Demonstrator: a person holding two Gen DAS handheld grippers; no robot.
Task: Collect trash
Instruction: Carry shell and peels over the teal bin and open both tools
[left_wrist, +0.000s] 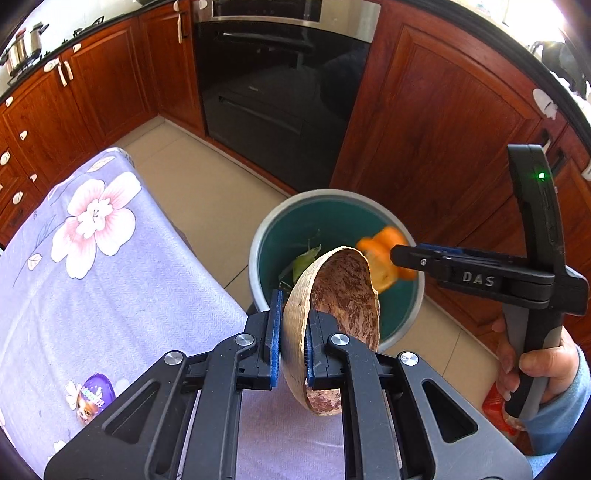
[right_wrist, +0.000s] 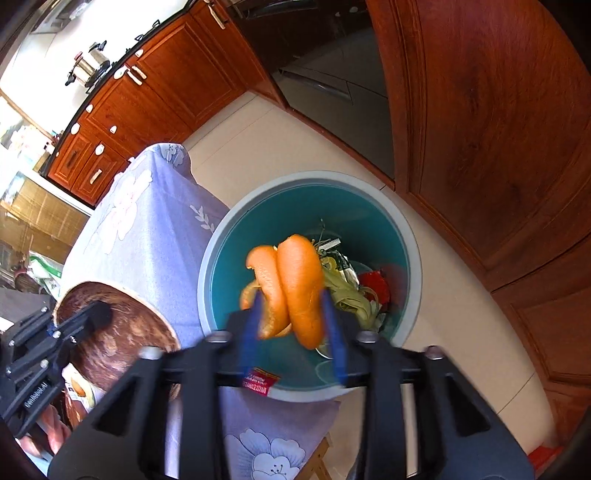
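Observation:
A teal bin (left_wrist: 258, 254) with a grey rim (right_wrist: 410, 236) stands on the floor beside the table. My left gripper (left_wrist: 293, 321) is shut on the rim of a brown coconut shell half (left_wrist: 343, 291), held tilted over the bin's near edge; the shell (right_wrist: 122, 317) also shows at lower left in the right wrist view. My right gripper (right_wrist: 291, 325) hangs above the bin's mouth with its blue pads (right_wrist: 334, 339) apart. A curled orange peel (right_wrist: 295, 280) sits loosely between them, blurred. From the left wrist view the peel (left_wrist: 380, 254) is at the right gripper's tip (left_wrist: 402, 256).
A table under a lilac flowered cloth (left_wrist: 110, 277) lies left of the bin, with a purple egg-shaped wrapper (left_wrist: 94, 395) on it. Green peelings and a red scrap (right_wrist: 376, 288) lie in the bin. A small red packet (right_wrist: 258, 382) shows under my right gripper. Oven (left_wrist: 277, 92) and wooden cabinets (left_wrist: 443, 129) stand behind.

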